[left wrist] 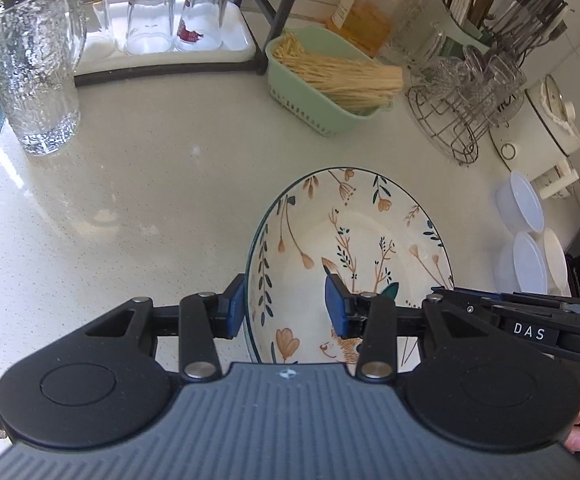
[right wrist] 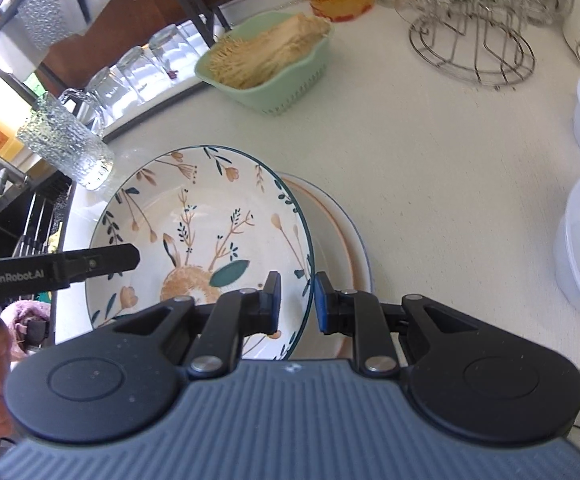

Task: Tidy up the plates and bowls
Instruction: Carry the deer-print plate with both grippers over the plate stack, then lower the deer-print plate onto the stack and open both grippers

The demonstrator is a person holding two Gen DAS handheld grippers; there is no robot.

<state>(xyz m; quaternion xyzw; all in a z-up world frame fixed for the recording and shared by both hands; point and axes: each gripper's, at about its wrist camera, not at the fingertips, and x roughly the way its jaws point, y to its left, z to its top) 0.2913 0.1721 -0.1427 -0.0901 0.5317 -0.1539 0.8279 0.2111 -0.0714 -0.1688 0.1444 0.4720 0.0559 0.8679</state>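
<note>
A white stone kitchen counter (left wrist: 138, 184) seen from two cameras mounted on hand-held grippers. Near the front of the counter sits a deep floral plate (left wrist: 353, 248), cream with a dark teal rim, painted with orange flowers, leafy stems and a fox. In the right wrist view the floral plate (right wrist: 202, 232) rests on top of a plain white plate (right wrist: 349, 248) with a faint orange ring, which shows beyond its right edge.

The left gripper (left wrist: 286, 308) straddles the left rim of the floral plate, one blue pad outside the rim and the other inside the bowl of the plate. The pads are spread apart with a clear gap and do not pinch the rim. The right gripper (right wrist: 297, 300) straddles the right rim of the same plate, one pad over the inside and one over the outside. The pads sit close to the rim, but a sliver of gap shows, so whether they are clamping it cannot be told.

To the left stands a tall textured glass (left wrist: 30, 64). Behind it, clear tumblers (left wrist: 150, 16) stand upside down on a white tray (left wrist: 238, 36). A mint green basket (left wrist: 309, 92) holds dry noodles (left wrist: 341, 68). Behind the basket is a jar with a red lid (left wrist: 369, 4). A wire rack (left wrist: 453, 116) holds glassware. At the right edge sit translucent plastic containers (left wrist: 523, 240)
</note>
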